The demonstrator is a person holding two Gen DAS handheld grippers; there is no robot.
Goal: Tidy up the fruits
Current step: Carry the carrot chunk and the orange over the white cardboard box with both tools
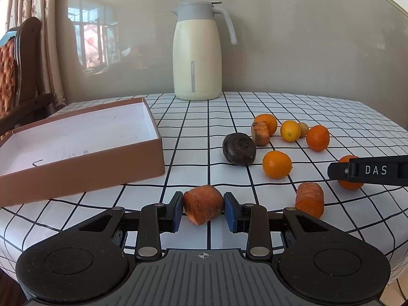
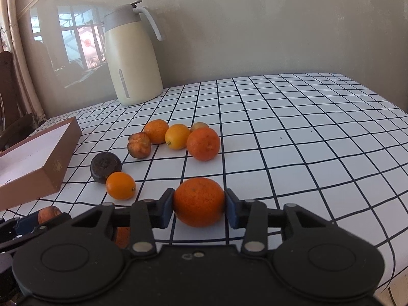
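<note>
Here the left gripper (image 1: 203,207) clamps a carrot chunk (image 1: 203,207), the right gripper (image 2: 199,207) seemingly an orange (image 2: 199,201).

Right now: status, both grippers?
Left gripper shut on carrot chunk. Right gripper shut on orange. Box empty, path unobstructed.

My left gripper (image 1: 203,207) points forward and downward over the near edge of the table (image 1: 293,107), its blue fingers (image 1: 178,207) pressed on either side of a carrot piece (image 1: 203,207). My right gripper (image 2: 199,207) takes a similar downward pitch farther toward the right side of the table; its fingers (image 2: 167,207) clamp an orange (image 2: 199,201) at its widest. In the left wrist view, one right finger shows side-on at the right margin.
</note>
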